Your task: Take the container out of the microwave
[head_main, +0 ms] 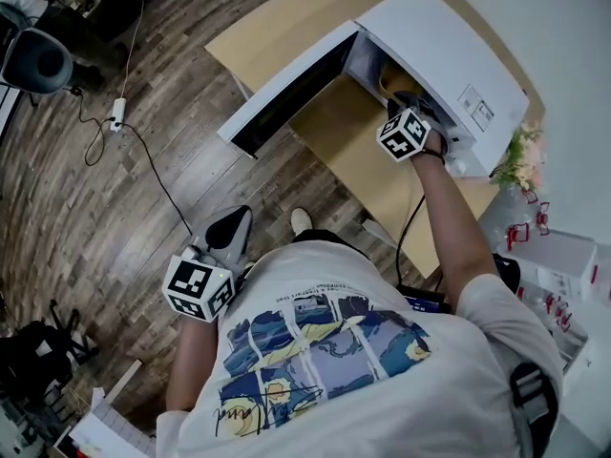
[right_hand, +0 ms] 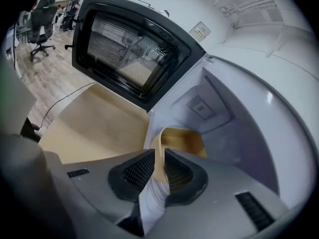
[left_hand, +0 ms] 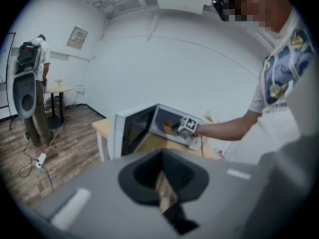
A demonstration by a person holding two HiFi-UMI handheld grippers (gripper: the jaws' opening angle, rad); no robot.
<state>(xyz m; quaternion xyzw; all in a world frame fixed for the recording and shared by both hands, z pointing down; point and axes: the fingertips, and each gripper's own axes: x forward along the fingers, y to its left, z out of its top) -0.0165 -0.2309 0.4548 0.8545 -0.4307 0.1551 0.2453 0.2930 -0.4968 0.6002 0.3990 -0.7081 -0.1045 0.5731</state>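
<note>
Grasp step: your right gripper (right_hand: 158, 159) pinches wall of yellow container (right_hand: 185, 139) inside white microwave (right_hand: 239, 133); left gripper (left_hand: 163, 183) pressed together, idle. Next: pull out level.

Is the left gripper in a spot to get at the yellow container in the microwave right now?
Probably not. The left gripper hangs down by the person's side, far from the microwave, while the right gripper fills the open doorway, clamped on the rim of the container.

One microwave (head_main: 420, 36), one container (right_hand: 182, 138), two grippers (left_hand: 163, 188) (right_hand: 158, 171), one table (head_main: 286, 17), perhaps one bouquet (head_main: 520, 156).
</note>
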